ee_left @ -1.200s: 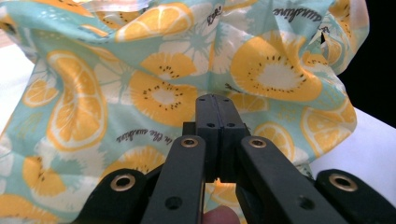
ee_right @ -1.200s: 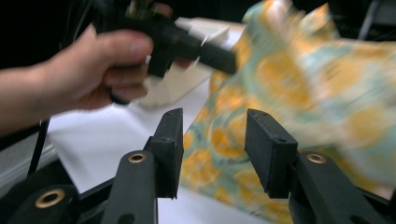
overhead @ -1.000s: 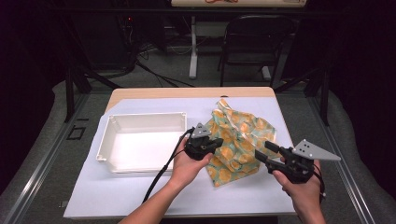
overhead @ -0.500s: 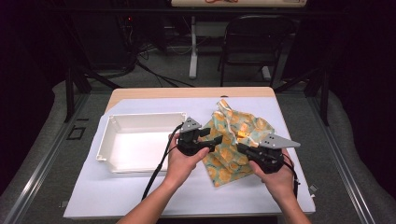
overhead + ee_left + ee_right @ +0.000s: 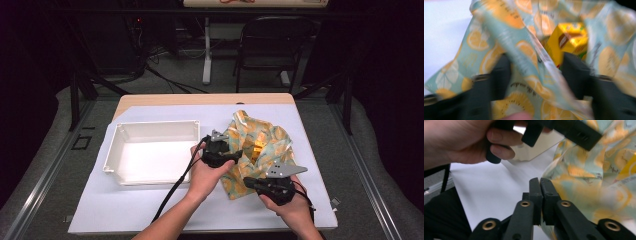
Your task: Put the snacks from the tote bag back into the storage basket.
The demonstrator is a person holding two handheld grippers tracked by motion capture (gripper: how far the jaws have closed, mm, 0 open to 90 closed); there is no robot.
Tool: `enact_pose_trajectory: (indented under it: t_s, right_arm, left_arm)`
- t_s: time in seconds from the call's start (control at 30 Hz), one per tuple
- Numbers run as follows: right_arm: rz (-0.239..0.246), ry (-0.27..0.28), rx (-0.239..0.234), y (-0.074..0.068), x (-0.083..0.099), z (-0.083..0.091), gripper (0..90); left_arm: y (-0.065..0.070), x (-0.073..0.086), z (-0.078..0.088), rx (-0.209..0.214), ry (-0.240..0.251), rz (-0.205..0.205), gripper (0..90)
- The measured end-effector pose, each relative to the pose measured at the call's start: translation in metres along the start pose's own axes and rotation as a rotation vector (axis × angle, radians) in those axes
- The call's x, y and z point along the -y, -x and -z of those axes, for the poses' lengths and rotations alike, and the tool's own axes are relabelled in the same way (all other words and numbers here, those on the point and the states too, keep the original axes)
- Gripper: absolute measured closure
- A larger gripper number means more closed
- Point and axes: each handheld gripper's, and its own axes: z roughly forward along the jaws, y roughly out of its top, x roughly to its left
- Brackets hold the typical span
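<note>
The pale-green fabric bag printed with orange citrus slices [image 5: 260, 152] lies crumpled on the right half of the white-covered table [image 5: 150, 205], running from near the far edge down toward the near right corner. The left gripper [image 5: 234, 154] is in at the bag's left edge, and in the left gripper view its jaws have just been closing with a fold of the printed cloth between them; whether the pads actually press on it, I cannot tell through the blur. Inside the bag's mouth sits a yellow carton [image 5: 567, 41], peeking out between the folds. The right gripper [image 5: 248, 181] is low at the bag's near edge, its jaws drawn together, and the right gripper view shows them tip to tip with the cloth just beside them. To the left, a white rectangular plastic tray [image 5: 116, 150] rests near the table's left edge.
</note>
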Motion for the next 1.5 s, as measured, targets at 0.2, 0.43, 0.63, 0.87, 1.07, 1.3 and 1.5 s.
enact_pose_trajectory:
  t_s: [0.2, 0.43, 0.63, 0.87, 1.07, 1.3, 1.5]
  right_arm:
    - [-0.053, 0.106, 0.044, 0.016, -0.002, 0.031, 63.0]
    - [-0.308, 0.262, 0.373, 0.056, -0.013, 0.054, 28.5]
    - [-0.443, 0.195, 0.431, 0.084, -0.006, 0.025, 46.9]
    - [-0.391, 0.217, 0.394, 0.081, 0.0, 0.033, 89.4]
    - [-0.375, 0.14, 0.461, 0.09, 0.014, 0.041, 89.7]
    - [-0.444, -0.036, 0.498, 0.119, 0.05, 0.033, 89.6]
    - [-0.506, -0.11, 0.473, 0.135, 0.067, 0.024, 89.6]
  left_arm:
    - [0.002, 0.009, -0.004, 0.079, -0.026, -0.01, 88.1]
    - [0.008, 0.023, -0.008, 0.098, -0.031, -0.018, 88.3]
    - [0.009, 0.029, -0.009, 0.104, -0.029, -0.025, 88.2]
    - [0.012, 0.037, -0.011, 0.107, -0.012, -0.021, 88.3]
    - [0.018, 0.048, -0.018, 0.103, -0.037, -0.013, 88.4]
    - [0.013, 0.061, -0.027, 0.072, -0.082, 0.02, 88.4]
    - [0.008, 0.074, -0.034, 0.052, -0.084, 0.024, 88.4]
